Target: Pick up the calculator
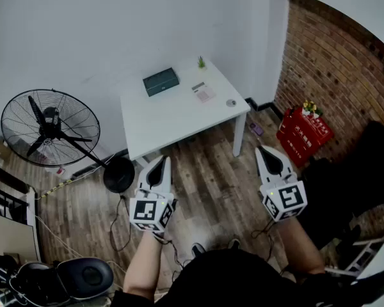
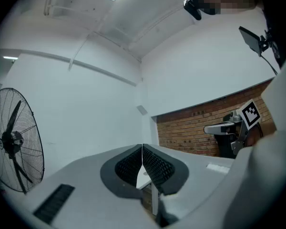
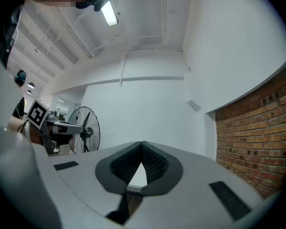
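Note:
The calculator (image 1: pixel 203 92), a small pale pinkish slab, lies flat on the white table (image 1: pixel 173 117) towards its far right side. Both grippers are held level above the wooden floor, short of the table's near edge. My left gripper (image 1: pixel 160 161) is shut with nothing in it, in front of the table's left corner. My right gripper (image 1: pixel 264 149) is also shut and empty, just right of the table's right leg. In the left gripper view the jaws (image 2: pixel 142 148) meet tip to tip. The right gripper view shows the same for its jaws (image 3: pixel 142 144). The calculator is not visible in either gripper view.
On the table are a dark green box (image 1: pixel 160 81), a tiny potted plant (image 1: pixel 201 62) and a small round object (image 1: pixel 230 103). A large black floor fan (image 1: pixel 50 128) stands left of the table. A red crate (image 1: pixel 304 132) sits by the brick wall (image 1: pixel 345 69). Cables trail over the floor.

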Tool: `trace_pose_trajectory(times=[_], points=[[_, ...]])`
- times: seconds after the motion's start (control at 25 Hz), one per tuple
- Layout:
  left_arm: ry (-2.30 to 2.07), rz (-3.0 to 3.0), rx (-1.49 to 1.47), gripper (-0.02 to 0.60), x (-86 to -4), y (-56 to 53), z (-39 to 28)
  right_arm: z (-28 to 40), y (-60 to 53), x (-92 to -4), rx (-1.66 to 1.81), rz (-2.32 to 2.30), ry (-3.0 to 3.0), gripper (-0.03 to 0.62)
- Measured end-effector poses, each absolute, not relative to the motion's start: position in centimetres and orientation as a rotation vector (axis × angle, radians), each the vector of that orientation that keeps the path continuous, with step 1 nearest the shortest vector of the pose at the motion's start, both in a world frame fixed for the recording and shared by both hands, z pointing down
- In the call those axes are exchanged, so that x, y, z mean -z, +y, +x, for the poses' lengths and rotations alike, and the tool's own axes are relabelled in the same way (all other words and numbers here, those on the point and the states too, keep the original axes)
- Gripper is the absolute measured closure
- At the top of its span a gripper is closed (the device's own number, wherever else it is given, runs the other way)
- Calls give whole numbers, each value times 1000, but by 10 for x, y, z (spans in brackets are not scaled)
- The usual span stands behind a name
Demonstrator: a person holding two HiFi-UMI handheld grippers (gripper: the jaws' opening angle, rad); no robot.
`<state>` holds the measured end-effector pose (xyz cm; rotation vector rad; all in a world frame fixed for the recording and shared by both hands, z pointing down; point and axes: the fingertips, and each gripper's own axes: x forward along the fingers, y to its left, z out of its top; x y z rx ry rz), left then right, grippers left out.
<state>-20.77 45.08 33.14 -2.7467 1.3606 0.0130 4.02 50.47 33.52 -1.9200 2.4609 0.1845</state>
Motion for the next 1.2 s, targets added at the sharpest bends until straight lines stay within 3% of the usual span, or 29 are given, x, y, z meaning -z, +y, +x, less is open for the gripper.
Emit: trace_pose_trajectory(times=[0.6,0.64,0.68,0.72,0.8,1.2], points=[[1397,-2730,-30,574,-335,479,-183,73,520,-345,-140,-1889,2455,588],[1406,-2727,-30,572,-336,480,-183,75,519,-345,-136,-1896,2449,537],[1412,-2729,-29,546,-337,479,-183,77,517,-345,-133,-1905,2445,475],[1414,-2737,-25,448,-340,477,-183,78,515,-346,-129,-1913,2441,451],[1413,-2761,-10,360,-348,469,-182,80,507,-349,-117,-1922,2432,420],[1398,-2871,-16,345,-387,372,-174,92,432,-366,-57,-1990,2416,444]])
